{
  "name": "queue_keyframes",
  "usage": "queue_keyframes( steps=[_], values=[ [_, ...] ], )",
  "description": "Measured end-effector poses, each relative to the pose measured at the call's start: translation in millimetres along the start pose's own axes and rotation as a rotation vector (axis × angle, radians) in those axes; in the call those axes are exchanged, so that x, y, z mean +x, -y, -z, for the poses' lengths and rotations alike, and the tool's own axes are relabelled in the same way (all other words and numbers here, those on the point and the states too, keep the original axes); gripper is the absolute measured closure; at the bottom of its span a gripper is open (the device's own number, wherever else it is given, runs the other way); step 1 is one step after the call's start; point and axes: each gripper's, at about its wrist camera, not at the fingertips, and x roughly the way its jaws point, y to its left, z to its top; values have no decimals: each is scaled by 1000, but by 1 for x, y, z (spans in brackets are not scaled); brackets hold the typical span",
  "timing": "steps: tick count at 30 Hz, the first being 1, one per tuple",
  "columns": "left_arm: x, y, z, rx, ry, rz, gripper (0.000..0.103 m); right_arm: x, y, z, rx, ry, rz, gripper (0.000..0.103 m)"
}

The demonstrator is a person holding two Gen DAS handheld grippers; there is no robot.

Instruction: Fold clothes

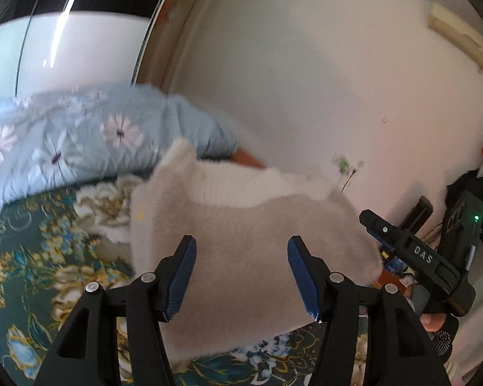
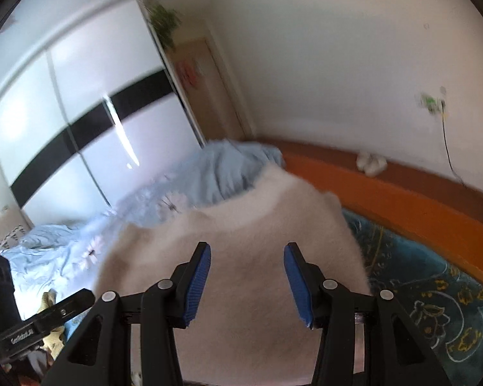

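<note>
Closest to me, my left gripper (image 1: pixel 241 276) has its blue-padded fingers spread wide with nothing pinched between them, and my right gripper (image 2: pixel 246 280) stands just as wide and just as empty. Directly beyond both sets of fingers I see the fluffy beige sweater (image 1: pixel 248 241), bunched on the bed and filling the gap between the jaws in each wrist view; its paler ribbed inner side (image 1: pixel 241 186) shows along the far edge, and I cannot tell whether the pads touch the fabric. The garment rests on a dark teal floral bedspread (image 1: pixel 32 257), which spreads out to either side of it. Through the left camera I catch the right gripper's black body off to the right of the sweater. Farther back lies a crumpled light blue floral quilt (image 1: pixel 64 141), then an orange-brown wooden bed rail (image 2: pixel 386 189), a white wardrobe with a black band (image 2: pixel 80 122), and the white wall (image 1: pixel 305 80).
</note>
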Motion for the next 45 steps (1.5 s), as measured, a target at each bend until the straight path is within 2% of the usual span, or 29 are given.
queue_keyframes(
  steps=[4, 6, 9, 11, 13, 16, 18, 20, 22, 23, 26, 29, 31, 34, 37, 42, 45],
  values=[
    [-30, -6, 33, 33, 81, -37, 35, -41, -33, 32, -53, 82, -28, 50],
    [-39, -14, 53, 26, 94, -35, 33, -48, -56, 64, -83, 81, -52, 48],
    [-36, -33, 84, 32, 94, -84, 28, -43, -84, 108, -111, 63, -58, 48],
    [-25, -43, 97, 46, 55, -96, 28, -30, -102, 134, -128, 28, -15, 48],
    [-16, -54, 104, 43, 18, -53, 28, -14, -113, 153, -133, 7, 43, 48],
    [-8, -67, 106, 41, -13, 22, 28, 2, -120, 174, -70, -18, 154, 48],
    [-6, -67, 104, 61, 3, 26, 28, 14, -128, 183, -49, -43, 237, 48],
    [-4, -68, 103, 81, 19, 29, 25, 23, -141, 190, -76, -49, 284, 46],
    [-3, -69, 101, 101, 35, 33, 17, 24, -153, 195, -101, -39, 310, 41],
    [-2, -70, 100, 111, 43, 34, 15, 24, -159, 197, -113, -34, 322, 37],
    [1, -71, 99, 134, 58, 31, 13, 27, -178, 204, -107, -23, 368, 32],
    [5, -72, 98, 153, 70, 24, 11, 26, -193, 211, -79, -6, 369, 25],
    [6, -78, 102, 133, 68, 39, 10, 22, -199, 216, -80, 2, 369, 25],
    [4, -75, 109, 159, 60, 22, 6, 16, -207, 223, -82, 13, 369, 24],
    [-5, -71, 113, 178, 98, 10, 4, 10, -216, 230, -84, 25, 370, 19],
    [-9, -70, 117, 172, 120, -2, 0, -4, -218, 240, -48, 29, 355, 14],
    [-11, -72, 116, 170, 129, -2, 0, 2, -212, 241, -39, 24, 347, 12]
  ],
)
